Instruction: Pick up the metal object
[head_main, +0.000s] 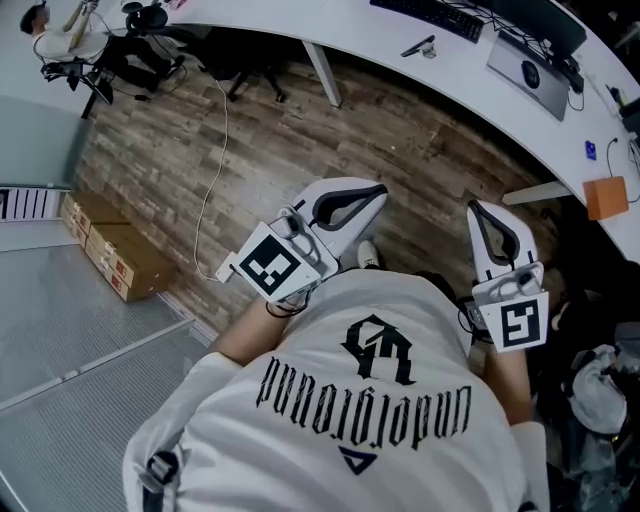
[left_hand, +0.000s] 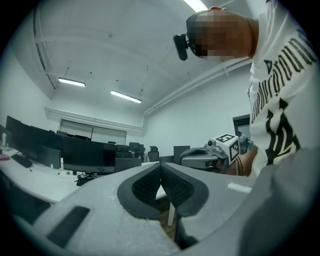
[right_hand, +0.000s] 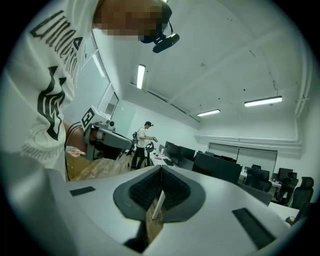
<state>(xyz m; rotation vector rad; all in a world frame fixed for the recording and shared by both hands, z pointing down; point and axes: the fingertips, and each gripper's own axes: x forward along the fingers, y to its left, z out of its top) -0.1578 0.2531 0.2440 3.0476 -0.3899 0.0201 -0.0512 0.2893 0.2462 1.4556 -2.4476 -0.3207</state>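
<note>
In the middle of the head view, over the wooden floor (head_main: 400, 170), we are holding the left gripper (head_main: 378, 195) and the right gripper (head_main: 478, 215) with fingers pressed together on nothing, probably risking a blind, closed-fingered reach since no metal object is showing anywhere.

White T-shirt (head_main: 330, 340) with black gothic lettering, white left hand-held gripper (head_main: 378, 192) and right hand-held gripper (head_main: 474, 208), black-and-white marker cubes (head_main: 270, 265)

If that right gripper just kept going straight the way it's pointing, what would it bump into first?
Probably the curved white desk. The right gripper, jaws shut and empty, points across the wood floor toward it; nothing shows in between. Whether it meets the edge or skims the top is unclear.
</note>
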